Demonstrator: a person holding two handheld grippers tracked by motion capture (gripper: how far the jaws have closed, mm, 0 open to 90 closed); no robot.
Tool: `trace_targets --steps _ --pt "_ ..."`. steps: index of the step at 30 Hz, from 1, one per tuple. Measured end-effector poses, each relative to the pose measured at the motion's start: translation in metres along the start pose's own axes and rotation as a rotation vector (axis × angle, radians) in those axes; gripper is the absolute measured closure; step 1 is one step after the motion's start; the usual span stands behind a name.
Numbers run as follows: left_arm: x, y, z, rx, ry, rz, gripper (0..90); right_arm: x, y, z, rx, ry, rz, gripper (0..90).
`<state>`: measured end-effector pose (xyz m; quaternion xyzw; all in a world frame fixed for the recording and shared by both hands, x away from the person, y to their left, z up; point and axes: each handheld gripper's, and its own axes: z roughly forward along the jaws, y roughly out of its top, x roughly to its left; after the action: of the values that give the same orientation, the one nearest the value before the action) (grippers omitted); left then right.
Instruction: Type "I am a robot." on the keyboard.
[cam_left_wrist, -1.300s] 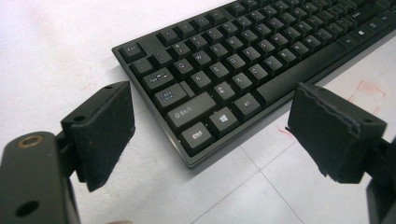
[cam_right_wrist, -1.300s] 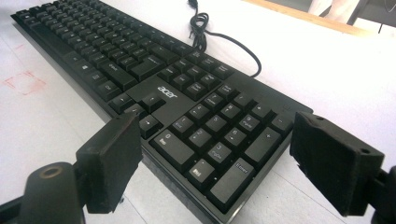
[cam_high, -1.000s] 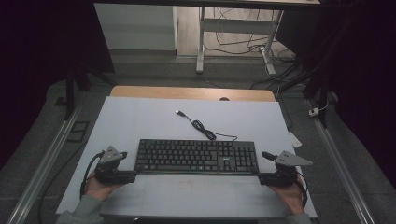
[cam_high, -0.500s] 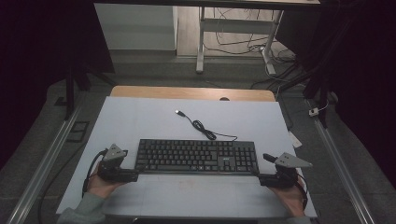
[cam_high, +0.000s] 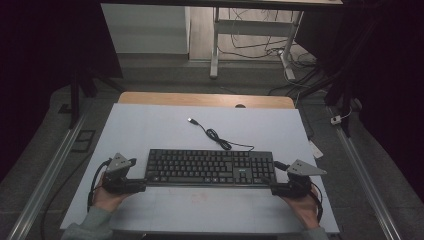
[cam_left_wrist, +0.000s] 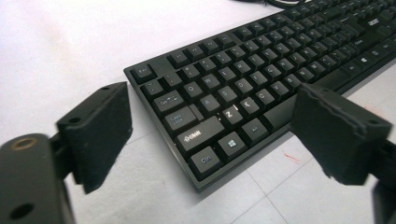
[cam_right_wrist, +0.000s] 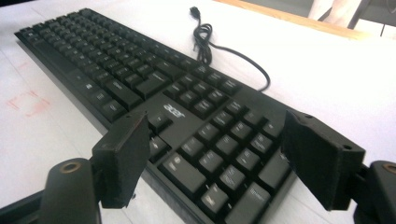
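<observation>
High view shows the black keyboard (cam_high: 211, 168) lying flat on the white bench (cam_high: 150, 125) (its cable (cam_high: 215, 135) curls behind), with the left tongs (cam_high: 137, 186) and right tongs (cam_high: 274, 189) spread wide, each straddling one near corner.

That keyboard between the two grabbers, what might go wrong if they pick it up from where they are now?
Each open gripper sits at one end of the keyboard: left gripper at the Ctrl corner, right gripper by the number pad.

1. The jaws may close on keys rather than the frame and press or pop them.
2. Held only at its ends, the keyboard could tilt or slip if one hand rises first.
3. The loose cable trails behind and could drag or snag.
</observation>
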<state>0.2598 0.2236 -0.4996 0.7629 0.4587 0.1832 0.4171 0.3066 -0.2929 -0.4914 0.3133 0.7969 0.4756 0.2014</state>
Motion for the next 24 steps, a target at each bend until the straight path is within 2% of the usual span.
trace_targets --steps 2,8,14,15,16,19,20,22,24 --pt "-0.001 0.000 0.000 0.003 0.000 0.001 19.0 0.004 0.004 0.005 -0.012 0.020 0.007 27.0" --pt "-0.003 0.000 -0.001 0.007 0.004 0.013 25.3 0.015 0.009 0.015 0.001 0.054 -0.024 33.8" --pt "-0.005 0.000 0.000 0.015 -0.001 0.029 30.4 0.021 0.013 0.022 -0.001 0.084 -0.038 49.8" --pt "-0.005 0.000 0.000 0.015 -0.002 0.031 30.4 0.021 0.013 0.022 -0.001 0.084 -0.038 49.8" --pt "-0.005 0.000 0.000 0.017 -0.001 0.033 32.6 0.024 0.014 0.024 -0.004 0.082 -0.048 57.1" --pt "-0.005 0.000 0.001 0.020 0.002 0.032 35.7 0.028 0.016 0.026 -0.016 0.085 -0.063 69.0" --pt "-0.005 0.000 0.001 0.022 0.002 0.032 35.7 0.028 0.016 0.026 -0.016 0.085 -0.063 69.0" --pt "-0.005 0.000 0.002 0.028 0.004 0.034 38.0 0.032 0.018 0.028 -0.019 0.086 -0.084 80.6" --pt "-0.006 0.000 0.003 0.033 0.004 0.035 38.8 0.033 0.019 0.030 -0.019 0.087 -0.095 87.6"
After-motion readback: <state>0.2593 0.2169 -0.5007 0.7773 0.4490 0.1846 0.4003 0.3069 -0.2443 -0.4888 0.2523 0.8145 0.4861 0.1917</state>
